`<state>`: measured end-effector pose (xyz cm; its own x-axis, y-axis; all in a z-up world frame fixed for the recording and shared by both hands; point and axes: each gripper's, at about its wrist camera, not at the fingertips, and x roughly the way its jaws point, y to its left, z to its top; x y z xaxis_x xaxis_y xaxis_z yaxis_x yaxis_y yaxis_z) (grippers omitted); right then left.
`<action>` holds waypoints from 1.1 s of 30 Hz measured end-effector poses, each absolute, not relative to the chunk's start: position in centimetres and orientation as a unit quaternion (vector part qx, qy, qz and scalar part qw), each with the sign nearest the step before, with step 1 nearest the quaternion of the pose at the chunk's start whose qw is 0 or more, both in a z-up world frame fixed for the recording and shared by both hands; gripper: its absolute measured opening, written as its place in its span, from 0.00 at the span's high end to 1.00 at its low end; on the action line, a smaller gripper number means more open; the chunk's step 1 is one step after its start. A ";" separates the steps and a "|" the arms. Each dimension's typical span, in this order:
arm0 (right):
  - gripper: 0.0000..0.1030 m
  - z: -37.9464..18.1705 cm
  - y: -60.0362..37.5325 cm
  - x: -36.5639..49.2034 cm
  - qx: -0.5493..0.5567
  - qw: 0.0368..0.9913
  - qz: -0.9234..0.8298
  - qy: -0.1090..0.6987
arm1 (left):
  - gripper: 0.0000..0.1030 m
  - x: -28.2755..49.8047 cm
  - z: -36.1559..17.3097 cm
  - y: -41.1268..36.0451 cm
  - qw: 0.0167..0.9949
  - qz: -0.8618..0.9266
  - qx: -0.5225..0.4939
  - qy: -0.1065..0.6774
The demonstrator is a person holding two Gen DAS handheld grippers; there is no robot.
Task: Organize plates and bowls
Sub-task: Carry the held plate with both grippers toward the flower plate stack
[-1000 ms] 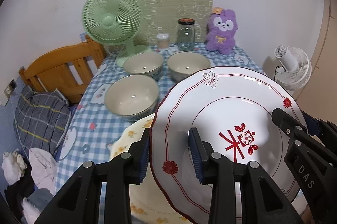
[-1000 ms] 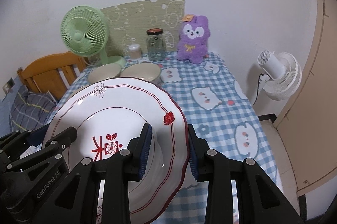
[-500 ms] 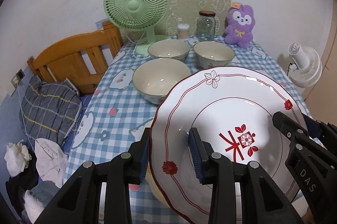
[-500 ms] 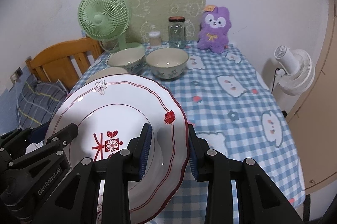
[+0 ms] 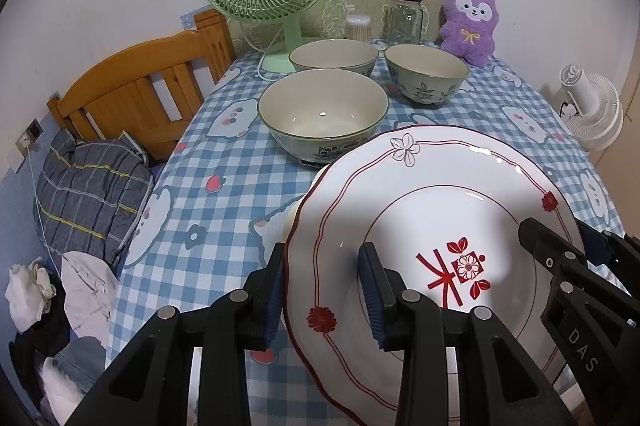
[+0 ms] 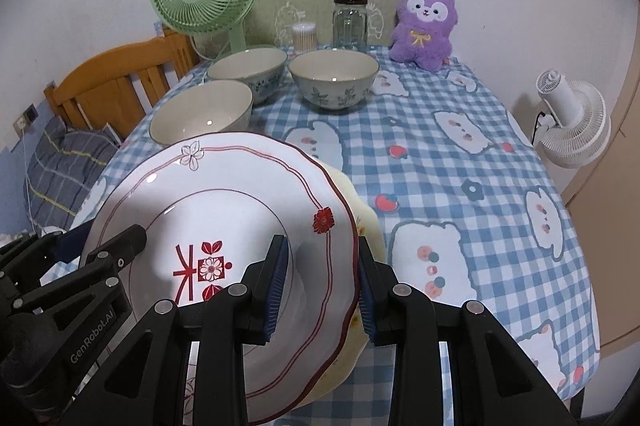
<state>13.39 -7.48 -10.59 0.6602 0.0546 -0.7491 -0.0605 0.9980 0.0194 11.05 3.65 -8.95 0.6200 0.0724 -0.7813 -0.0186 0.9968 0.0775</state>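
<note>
Left tool (image 5: 322, 290): clamped on the near-left rim of the white, red-trimmed ceramic plate (image 5: 432, 226).
Right tool (image 6: 320, 280): grips the opposite rim.
Plate: held over the yellow plate (image 6: 366, 226).
Advice: lower level, release together.

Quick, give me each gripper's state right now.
Left gripper: shut on the white plate, clamping its left rim.
Right gripper: shut on the white plate, clamping its right rim.
</note>
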 end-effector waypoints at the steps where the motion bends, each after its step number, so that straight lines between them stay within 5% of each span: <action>1: 0.66 -10.8 -7.5 13.5 -0.004 0.911 0.030 0.412 | 0.66 11.1 -9.1 3.6 0.900 0.025 0.034 0.434; 33: 0.65 -12.4 -8.1 14.5 0.004 0.895 0.026 0.445 | 0.64 12.0 -10.9 2.7 0.901 0.022 0.062 0.428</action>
<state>14.50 -8.10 -12.38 0.6034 0.0503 -0.7958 -0.0424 0.9986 0.0310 11.96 2.68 -10.88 0.6324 0.0929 -0.7691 0.0140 0.9913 0.1312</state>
